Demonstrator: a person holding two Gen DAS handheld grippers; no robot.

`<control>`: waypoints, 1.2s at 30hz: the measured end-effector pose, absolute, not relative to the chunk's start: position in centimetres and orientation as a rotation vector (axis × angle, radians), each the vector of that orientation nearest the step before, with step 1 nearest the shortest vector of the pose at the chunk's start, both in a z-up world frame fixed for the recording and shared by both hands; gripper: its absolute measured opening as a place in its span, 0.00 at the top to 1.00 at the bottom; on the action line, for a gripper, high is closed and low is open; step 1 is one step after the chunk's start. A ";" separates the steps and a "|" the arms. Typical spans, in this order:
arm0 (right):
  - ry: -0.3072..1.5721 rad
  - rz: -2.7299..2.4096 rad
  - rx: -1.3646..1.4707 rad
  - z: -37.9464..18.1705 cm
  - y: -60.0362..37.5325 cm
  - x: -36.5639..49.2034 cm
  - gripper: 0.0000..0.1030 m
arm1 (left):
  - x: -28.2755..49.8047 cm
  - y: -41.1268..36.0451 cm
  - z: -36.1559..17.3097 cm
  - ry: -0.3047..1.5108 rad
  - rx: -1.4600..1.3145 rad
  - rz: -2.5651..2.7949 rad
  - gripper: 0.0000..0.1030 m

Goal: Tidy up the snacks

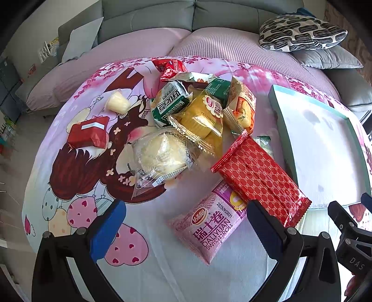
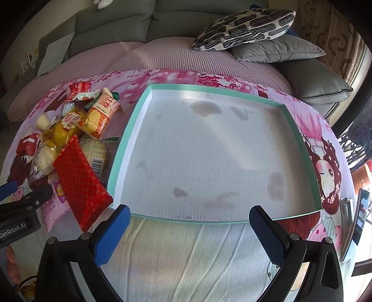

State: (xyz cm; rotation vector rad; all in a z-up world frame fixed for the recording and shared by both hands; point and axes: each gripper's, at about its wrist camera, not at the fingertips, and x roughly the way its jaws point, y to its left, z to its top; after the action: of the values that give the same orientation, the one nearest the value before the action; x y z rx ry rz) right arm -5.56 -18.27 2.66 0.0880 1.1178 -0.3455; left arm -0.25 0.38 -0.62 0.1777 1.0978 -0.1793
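Teal-rimmed tray (image 2: 130, 130) is seen whole only in the right wrist view: white floor, a few grey stains, nothing in it, its near edge just beyond the right gripper (image 2: 188, 230). Left wrist view catches only the tray's left wall & part of the floor at frame right.

Snack pile (image 1: 197, 116) is laid out fully in the left wrist view, on the printed cloth (image 1: 162, 267), left of the tray. Seen there but hidden or tiny in the other view: pink Swiss-roll pack (image 1: 209, 230) nearest the left gripper (image 1: 186, 223), clear-wrapped pale bun (image 1: 160, 155), small red pack (image 1: 88, 133) & a pale sweet (image 1: 117, 103) lying apart to the left. Long red wafer pack (image 1: 260, 176) is shown in both; it lies over the pink pack's far end & close beside the tray's left wall, touching or not can't be told.

Both grippers are held wide open, nothing btwn the blue pads (image 1: 108, 232), each above bare cloth.

Open room: bare cloth along the near edge in front of both grippers; narrow gap only btwn pile & tray. Sofa (image 2: 162, 21) w/ cushions (image 2: 244, 30) lies behind the far edge.
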 end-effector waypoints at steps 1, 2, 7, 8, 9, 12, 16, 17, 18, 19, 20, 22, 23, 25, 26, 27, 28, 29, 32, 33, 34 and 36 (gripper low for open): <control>1.119 -0.346 0.088 2.6 -18.3 -5.6 0.00 | -0.3 0.4 -0.6 1.098 0.178 -0.179 0.00; 1.118 -0.345 0.088 2.6 -18.2 -5.6 0.00 | -0.2 0.4 -0.6 1.098 0.178 -0.179 0.00; 1.120 -0.345 0.088 2.6 -18.2 -5.6 0.00 | -0.4 0.3 -0.7 1.100 0.179 -0.179 0.00; 1.120 -0.345 0.087 2.6 -18.2 -5.6 0.00 | -0.3 0.3 -0.6 1.100 0.179 -0.179 0.00; 1.121 -0.345 0.086 2.6 -18.1 -5.6 0.00 | -0.3 0.3 -0.7 1.100 0.178 -0.179 0.00; 1.121 -0.343 0.084 2.7 -18.1 -5.5 0.00 | -0.4 0.3 -0.7 1.102 0.178 -0.179 0.00; 1.115 -0.324 0.080 2.6 -17.8 -5.3 0.00 | -0.2 0.6 -0.6 1.104 0.160 -0.170 0.00; 1.112 -0.311 0.080 2.7 -17.7 -5.2 0.00 | 0.0 0.9 -0.5 1.099 0.150 -0.154 0.00; 1.108 -0.294 0.081 2.7 -17.5 -5.1 0.00 | 0.2 1.2 -0.4 1.097 0.140 -0.137 0.00; 1.103 -0.271 0.082 2.7 -17.2 -5.0 0.00 | 0.4 1.7 -0.4 1.096 0.128 -0.116 0.00; 1.099 -0.254 0.080 2.8 -16.9 -4.7 0.00 | 0.6 2.1 -0.4 1.097 0.118 -0.097 0.00; 1.089 -0.221 0.067 2.8 -15.9 -4.2 0.00 | 1.0 3.0 -0.6 1.104 0.106 -0.067 0.00; 1.085 -0.202 0.059 2.8 -15.4 -3.8 0.00 | 1.1 3.3 -0.7 1.108 0.104 -0.054 0.00; 1.076 -0.166 0.038 2.8 -14.4 -3.2 0.00 | 1.5 3.9 -0.7 1.114 0.099 -0.037 0.00; 1.072 -0.149 0.027 2.8 -13.8 -2.9 0.00 | 1.6 4.2 -0.7 1.115 0.093 -0.030 0.00; 1.068 -0.128 0.014 2.7 -13.3 -2.6 0.00 | 1.7 4.5 -0.8 1.117 0.085 -0.023 0.00; 1.066 -0.107 0.002 2.7 -12.6 -2.3 0.00 | 1.8 4.7 -0.8 1.119 0.080 -0.017 0.00; 1.064 -0.089 -0.009 2.5 -12.1 -2.0 0.00 | 1.9 4.9 -0.8 1.120 0.074 -0.012 0.00; 1.067 -0.036 -0.028 1.9 -10.6 -1.2 0.00 | 2.1 5.4 -0.9 1.128 0.056 -0.002 0.00; 1.068 -0.021 -0.034 1.7 -10.2 -1.0 0.00 | 2.2 5.5 -0.9 1.130 0.049 0.000 0.00; 1.069 -0.010 -0.041 1.5 -9.8 -0.8 0.00 | 2.3 5.6 -1.0 1.132 0.045 0.001 0.00; 1.066 0.012 -0.054 1.2 -9.1 -0.7 0.00 | 2.4 5.9 -1.0 1.136 0.034 0.005 0.00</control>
State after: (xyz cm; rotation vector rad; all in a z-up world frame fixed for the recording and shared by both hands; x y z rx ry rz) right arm -0.68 -9.09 1.18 -0.0544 1.0662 0.0121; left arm 2.42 5.90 -1.03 0.0341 1.1359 0.0051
